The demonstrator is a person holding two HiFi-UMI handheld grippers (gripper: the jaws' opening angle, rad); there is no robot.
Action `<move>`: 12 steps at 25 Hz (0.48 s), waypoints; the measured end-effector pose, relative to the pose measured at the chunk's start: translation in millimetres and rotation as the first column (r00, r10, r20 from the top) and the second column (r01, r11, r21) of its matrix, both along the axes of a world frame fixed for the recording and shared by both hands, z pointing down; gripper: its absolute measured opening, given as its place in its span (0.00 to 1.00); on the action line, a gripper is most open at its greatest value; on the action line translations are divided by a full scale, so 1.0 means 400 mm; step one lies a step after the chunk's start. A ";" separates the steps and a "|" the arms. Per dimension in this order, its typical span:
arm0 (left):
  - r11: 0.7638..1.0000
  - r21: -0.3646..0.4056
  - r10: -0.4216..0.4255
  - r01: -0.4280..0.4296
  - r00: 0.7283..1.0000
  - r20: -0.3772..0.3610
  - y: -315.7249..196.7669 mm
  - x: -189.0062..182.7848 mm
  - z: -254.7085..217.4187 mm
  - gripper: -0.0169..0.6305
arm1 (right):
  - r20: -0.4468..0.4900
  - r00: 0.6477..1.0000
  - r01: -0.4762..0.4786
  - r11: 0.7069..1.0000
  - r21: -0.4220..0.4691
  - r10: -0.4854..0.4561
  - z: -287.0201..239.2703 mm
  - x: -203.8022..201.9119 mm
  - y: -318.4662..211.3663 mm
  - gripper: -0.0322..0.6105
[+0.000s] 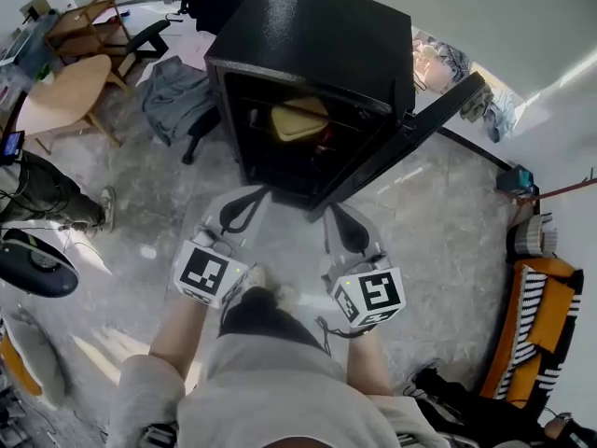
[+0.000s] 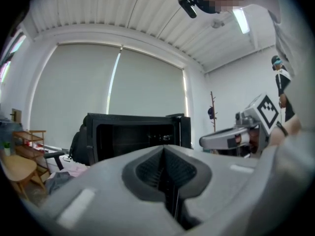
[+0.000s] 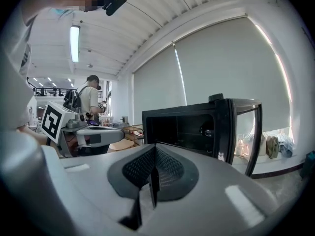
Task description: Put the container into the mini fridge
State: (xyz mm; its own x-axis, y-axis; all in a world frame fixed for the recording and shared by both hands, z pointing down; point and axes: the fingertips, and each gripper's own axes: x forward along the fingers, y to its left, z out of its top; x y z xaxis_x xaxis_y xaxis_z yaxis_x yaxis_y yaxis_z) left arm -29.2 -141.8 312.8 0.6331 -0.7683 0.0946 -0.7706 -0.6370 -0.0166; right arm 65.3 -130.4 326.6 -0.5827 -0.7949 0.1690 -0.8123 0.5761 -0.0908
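The black mini fridge [image 1: 317, 73] stands on the floor with its door [image 1: 420, 129] swung open to the right. A pale yellow container [image 1: 298, 118] sits on a shelf inside it. Just in front of the opening, my left gripper [image 1: 244, 208] and right gripper [image 1: 345, 224] are side by side, both shut with nothing between the pads. In the left gripper view the shut left gripper [image 2: 165, 173] points at the fridge [image 2: 133, 136], with the right gripper [image 2: 236, 137] beside it. In the right gripper view the shut right gripper [image 3: 153, 176] faces the fridge [image 3: 197, 127].
A round wooden table [image 1: 56, 91] and a wooden chair [image 1: 89, 21] stand at the far left. An office chair with grey cloth [image 1: 177, 96] is left of the fridge. A person's leg [image 1: 51, 199] is at left. An orange striped thing [image 1: 541, 315] is at right.
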 end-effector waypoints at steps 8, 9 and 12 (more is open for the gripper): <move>0.999 0.032 -0.040 0.041 0.999 -0.031 0.083 -0.017 -0.068 0.03 | 0.007 1.000 0.030 0.999 0.045 -0.030 -0.061 -0.014 0.070 0.05; 0.998 0.039 -0.044 0.046 0.998 -0.032 0.092 -0.019 -0.077 0.03 | 0.007 0.999 0.032 0.998 0.049 -0.033 -0.067 -0.016 0.078 0.05; 0.997 0.055 -0.057 0.059 0.998 -0.041 0.112 -0.023 -0.103 0.03 | 0.008 0.999 0.041 0.997 0.059 -0.041 -0.087 -0.021 0.096 0.05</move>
